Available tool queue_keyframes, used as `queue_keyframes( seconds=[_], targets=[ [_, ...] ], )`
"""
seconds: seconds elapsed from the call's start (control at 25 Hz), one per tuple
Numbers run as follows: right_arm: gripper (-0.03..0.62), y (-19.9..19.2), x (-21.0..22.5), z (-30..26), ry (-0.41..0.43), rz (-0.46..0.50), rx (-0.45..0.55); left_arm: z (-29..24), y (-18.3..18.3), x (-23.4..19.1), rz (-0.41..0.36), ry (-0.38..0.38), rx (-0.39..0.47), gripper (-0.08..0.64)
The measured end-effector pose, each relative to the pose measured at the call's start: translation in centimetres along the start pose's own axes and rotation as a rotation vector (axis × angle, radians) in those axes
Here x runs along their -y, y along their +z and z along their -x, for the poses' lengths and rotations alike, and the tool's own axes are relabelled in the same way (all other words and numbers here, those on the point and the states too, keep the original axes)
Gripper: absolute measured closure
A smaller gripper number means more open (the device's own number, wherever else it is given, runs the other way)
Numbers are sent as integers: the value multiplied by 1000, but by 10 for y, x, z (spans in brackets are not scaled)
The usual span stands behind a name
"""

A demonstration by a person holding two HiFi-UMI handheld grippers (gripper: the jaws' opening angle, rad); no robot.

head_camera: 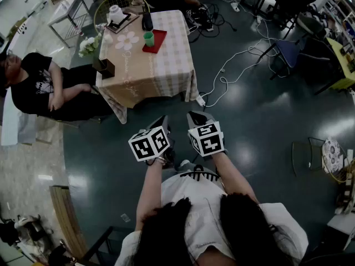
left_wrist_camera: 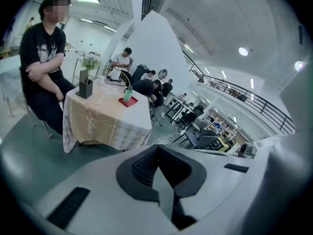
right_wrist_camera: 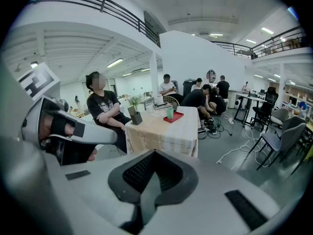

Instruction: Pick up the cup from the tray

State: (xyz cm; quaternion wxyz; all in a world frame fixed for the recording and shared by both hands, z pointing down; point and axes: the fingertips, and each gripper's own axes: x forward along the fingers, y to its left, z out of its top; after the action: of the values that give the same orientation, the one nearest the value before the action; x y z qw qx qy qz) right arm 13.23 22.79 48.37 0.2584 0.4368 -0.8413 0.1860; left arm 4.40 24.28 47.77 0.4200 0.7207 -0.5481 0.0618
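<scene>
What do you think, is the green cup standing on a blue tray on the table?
Not quite. The green cup stands on a red tray, not a blue one, on the table. The head view shows it.

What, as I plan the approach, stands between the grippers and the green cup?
Nothing visible: only floor and tablecloth lie between the left gripper, the right gripper and the cup on its red tray.
</scene>
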Motion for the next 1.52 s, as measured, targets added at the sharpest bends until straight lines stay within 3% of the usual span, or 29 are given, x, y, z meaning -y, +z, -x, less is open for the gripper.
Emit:
queue_keyframes(
  seconds=[0.4, 0.72, 0.76, 0.84, 0.88, 1.2, 1.52],
  targets=[
    [583, -11, 5, 12, -2, 9, -11, 2, -14, 12, 1, 0, -8, 551],
    [575, -7, 6, 7, 75, -60, 20, -6, -16, 12, -9, 0, -35, 552],
    [557, -4, 4, 5, 91, -60, 29, -7, -15, 12, -12, -1, -39, 552],
    [431, 1, 1, 2, 126, -63, 45, -10, -12, 11, -21, -2, -43, 552],
    [398, 3, -1, -1, 137, -61, 48, -12, -10, 10, -26, -2, -44, 552],
    [310, 30, 8, -38, 128, -12, 41, -39, 29, -20, -42, 18, -49, 552],
    [295, 75, 25, -102, 97, -22, 24, -81, 85, -67, -35, 41, -80, 552]
  ],
)
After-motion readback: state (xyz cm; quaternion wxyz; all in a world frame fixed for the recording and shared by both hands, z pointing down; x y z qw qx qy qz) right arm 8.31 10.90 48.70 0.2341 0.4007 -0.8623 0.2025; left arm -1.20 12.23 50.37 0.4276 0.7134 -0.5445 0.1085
